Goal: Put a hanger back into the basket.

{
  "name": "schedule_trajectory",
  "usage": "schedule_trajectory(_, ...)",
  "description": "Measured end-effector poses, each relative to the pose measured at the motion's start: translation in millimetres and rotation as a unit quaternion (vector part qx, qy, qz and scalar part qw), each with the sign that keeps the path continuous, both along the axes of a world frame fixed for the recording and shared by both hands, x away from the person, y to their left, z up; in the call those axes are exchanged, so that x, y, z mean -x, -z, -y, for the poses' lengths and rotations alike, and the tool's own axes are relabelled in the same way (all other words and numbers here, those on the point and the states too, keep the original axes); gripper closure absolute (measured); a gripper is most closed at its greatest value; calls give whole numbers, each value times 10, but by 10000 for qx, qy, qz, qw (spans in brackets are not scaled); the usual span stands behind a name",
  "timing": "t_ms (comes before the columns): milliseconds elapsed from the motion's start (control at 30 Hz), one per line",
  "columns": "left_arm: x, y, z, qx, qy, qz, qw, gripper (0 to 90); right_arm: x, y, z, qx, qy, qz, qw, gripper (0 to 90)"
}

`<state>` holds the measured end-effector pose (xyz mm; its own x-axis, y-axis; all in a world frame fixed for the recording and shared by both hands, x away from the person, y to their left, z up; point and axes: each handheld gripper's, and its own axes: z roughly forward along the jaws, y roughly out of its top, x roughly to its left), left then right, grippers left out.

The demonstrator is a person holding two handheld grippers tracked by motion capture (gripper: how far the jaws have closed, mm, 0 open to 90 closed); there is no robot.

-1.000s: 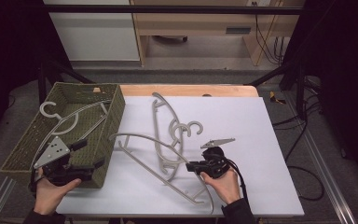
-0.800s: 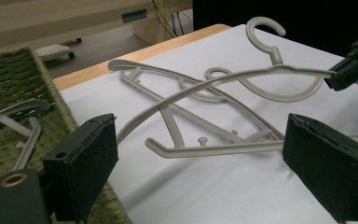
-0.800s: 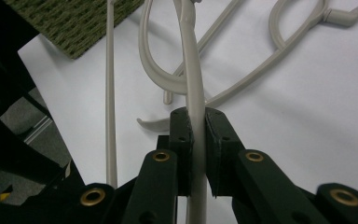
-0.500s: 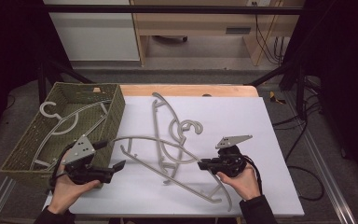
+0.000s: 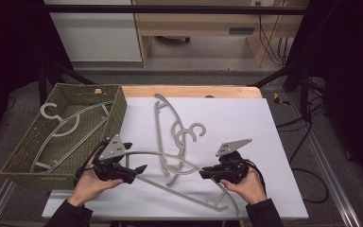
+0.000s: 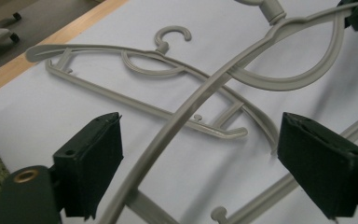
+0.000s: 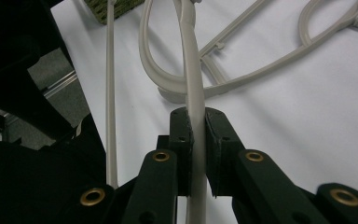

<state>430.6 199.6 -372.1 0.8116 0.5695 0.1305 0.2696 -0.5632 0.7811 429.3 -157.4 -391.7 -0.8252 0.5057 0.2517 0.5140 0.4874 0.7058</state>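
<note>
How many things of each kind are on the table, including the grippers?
Grey hangers: 3, one in the basket, one lying on the sheet, one held near the front.
Woven baskets: 1.
Grippers: 2, left and right.
Total: 6.

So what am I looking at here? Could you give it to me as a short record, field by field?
Setting: a white table with a person's two hands, each holding a gripper
Basket: green woven basket at the table's left edge, one grey hanger inside
On the table: two grey hangers, overlapping; the far hanger lies flat
Left gripper: jaws wide open, an arm of the near hanger running between them
Right gripper: jaws shut on the near hanger's other arm
</note>
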Motion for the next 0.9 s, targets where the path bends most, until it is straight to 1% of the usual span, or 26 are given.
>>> schedule_trajectory(67,-23,30,37,-144,44,31,9999,170,4,8,-16,27,-68,-20,10000,822)
schedule_trajectory(133,-37,52,71,-241,112,70,9996,236,4,16,-35,64,-114,-30,9999,822)
schedule_trajectory(200,-47,70,104,-370,226,95,9990,280,9,22,-57,58,-74,-66,9999,822)
schedule_trajectory(300,-44,106,167,-623,327,200,9973,368,4,31,-62,81,-155,-78,9998,822)
schedule_trajectory(367,-37,128,203,-754,415,220,9960,426,1,35,-67,102,-197,-60,9997,822)
schedule_trajectory(433,-34,149,234,-917,450,282,9944,474,8,36,-83,98,-166,-95,9998,822)
schedule_trajectory(467,-35,160,246,-975,486,283,9936,496,5,39,-80,106,-246,-87,9996,822)
schedule_trajectory(567,-38,190,276,-1103,529,274,9921,539,11,39,-95,120,-284,-101,9995,822)
schedule_trajectory(633,-33,203,285,-1208,535,308,9908,578,17,39,-102,123,-267,-108,9995,822)
schedule_trajectory(733,-25,207,283,-1309,555,330,9893,643,16,44,-104,175,-352,-84,9992,822)
schedule_trajectory(767,-23,208,279,-1315,555,331,9892,665,19,46,-110,177,-335,-112,9992,822)
schedule_trajectory(800,-20,211,276,-1305,553,342,9893,677,17,50,-112,173,-382,-106,9991,822)
schedule_trajectory(833,-20,211,273,-1295,560,320,9895,686,21,49,-120,175,-357,-117,9991,822)
schedule_trajectory(900,-17,217,274,-1330,578,316,9889,690,26,47,-124,184,-363,-134,9991,822)
